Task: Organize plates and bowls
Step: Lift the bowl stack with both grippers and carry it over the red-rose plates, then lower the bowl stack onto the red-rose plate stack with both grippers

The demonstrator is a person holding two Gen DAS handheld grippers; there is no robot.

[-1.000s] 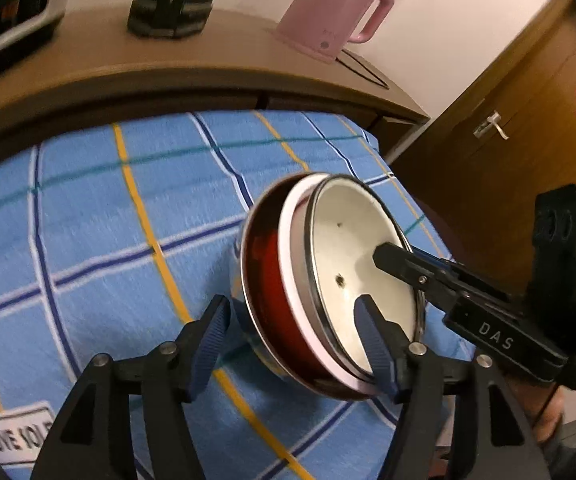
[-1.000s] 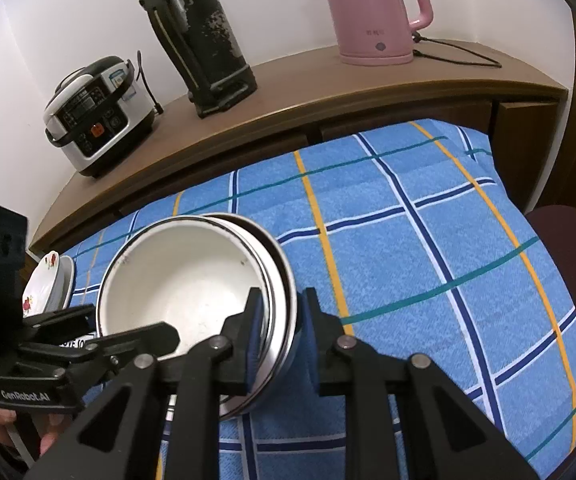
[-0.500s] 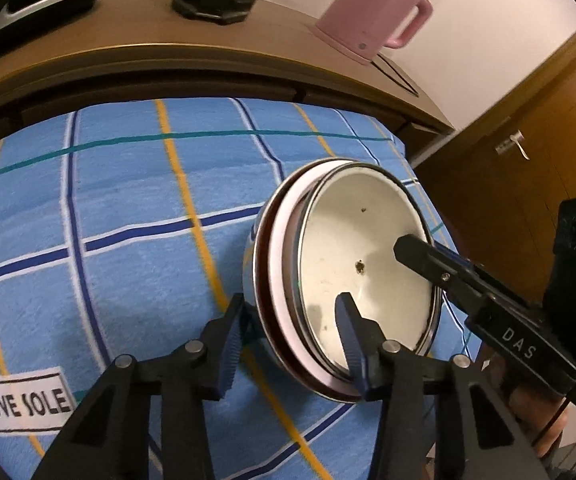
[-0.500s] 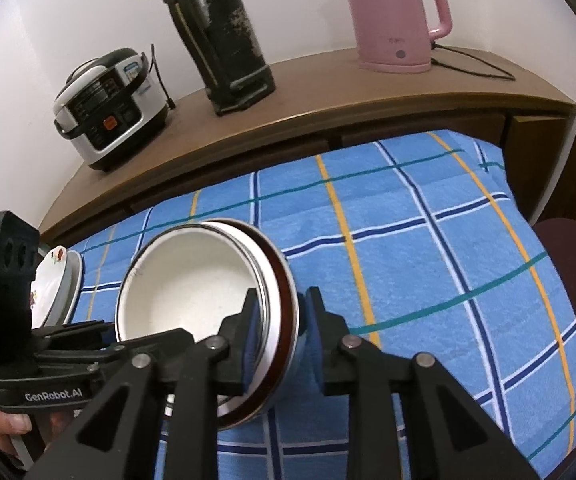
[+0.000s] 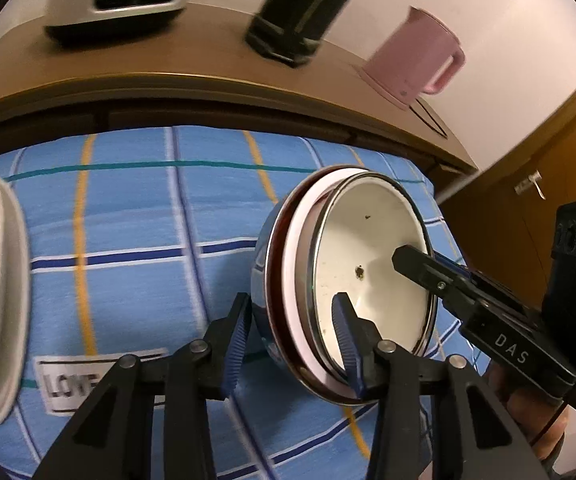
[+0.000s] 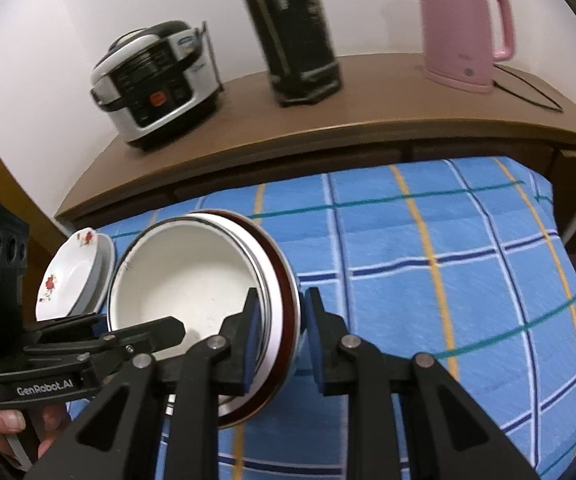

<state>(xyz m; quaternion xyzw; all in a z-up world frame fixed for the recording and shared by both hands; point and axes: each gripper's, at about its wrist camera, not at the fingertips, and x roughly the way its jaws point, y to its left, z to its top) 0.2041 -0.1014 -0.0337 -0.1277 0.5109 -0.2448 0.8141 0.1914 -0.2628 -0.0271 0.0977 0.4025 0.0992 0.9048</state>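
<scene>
A: What are the two claws holding?

B: A stack of bowls [image 5: 351, 276], one bowl sitting inside the next. The left gripper [image 5: 293, 344] has its jaws over the rim on one side. They are closing, with the rim between them, and the pads look like they press on it.

A: And the other one?

B: The right gripper [image 6: 278, 340] is clamped on the rim on the far side. So both claws carry the stack, tipped up above the blue checked cloth [image 6: 427, 280].

A: Where is it going?

B: I think toward the flowered plates [image 6: 72, 276]. They sit in their own pile near the edge of the cloth, just beside the bowls in the right camera.

A: So is the job nearly done?

B: Looks like it. The bowls are together and the plates are together. What is left, I guess, is to set the bowls down next to the plates and let go.
</scene>
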